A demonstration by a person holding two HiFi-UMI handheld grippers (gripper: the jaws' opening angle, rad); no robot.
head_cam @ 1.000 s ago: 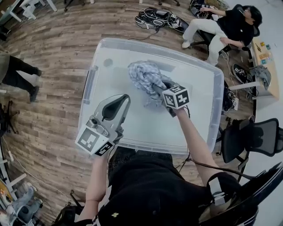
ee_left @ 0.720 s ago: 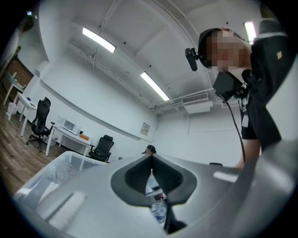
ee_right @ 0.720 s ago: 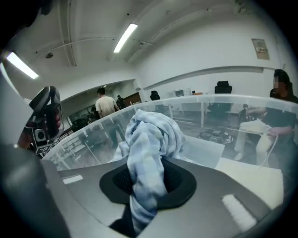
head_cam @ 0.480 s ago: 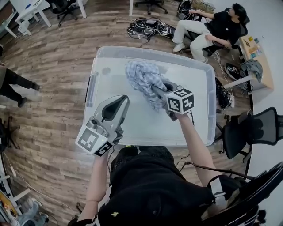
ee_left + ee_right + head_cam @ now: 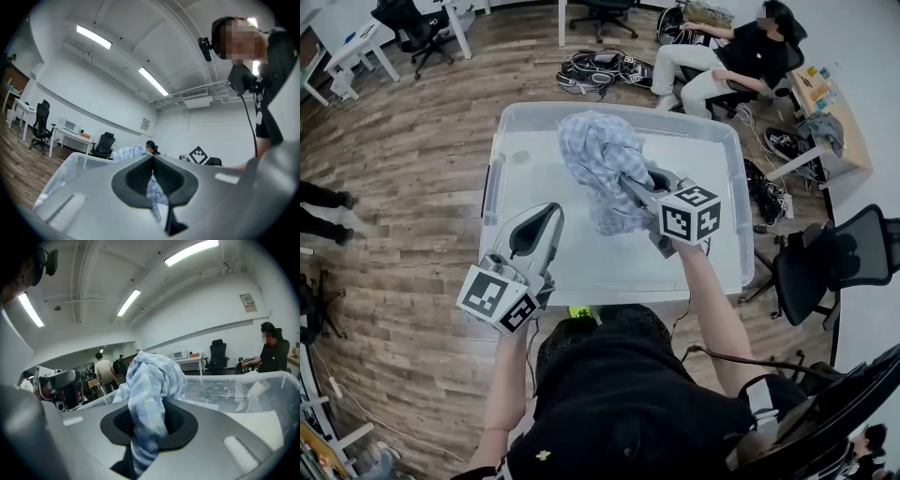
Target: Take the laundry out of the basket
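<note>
**A:** How is the laundry [image 5: 602,173] expected to handle?

**B:** It is judged light, soft and limp. A thin blue-and-white checked cloth is seen, crumpled into a loose bunch with deep folds. No fragility is expected, though a thin fold could be pulled out of a weak grip.

**A:** Where is it found?

**B:** It is held up over the middle of the basket [image 5: 619,111], with its lower folds hanging down towards the basket's bottom. Whether that bottom is touched cannot be told.

**A:** And the basket itself?

**B:** A rectangular tub of clear, smooth, stiff plastic is seen, with rounded corners and a raised rim.

**A:** How are the grippers set?

**B:** The right gripper [image 5: 633,187] is clamped on a gathered fold of the cloth, above the basket's middle. The left gripper [image 5: 549,210] is held over the basket's near left corner, its jaws pressed together on nothing.

**A:** Where should hold be taken?

**B:** A thick, bunched part is judged best, as a single edge would be more easily lost.
</note>
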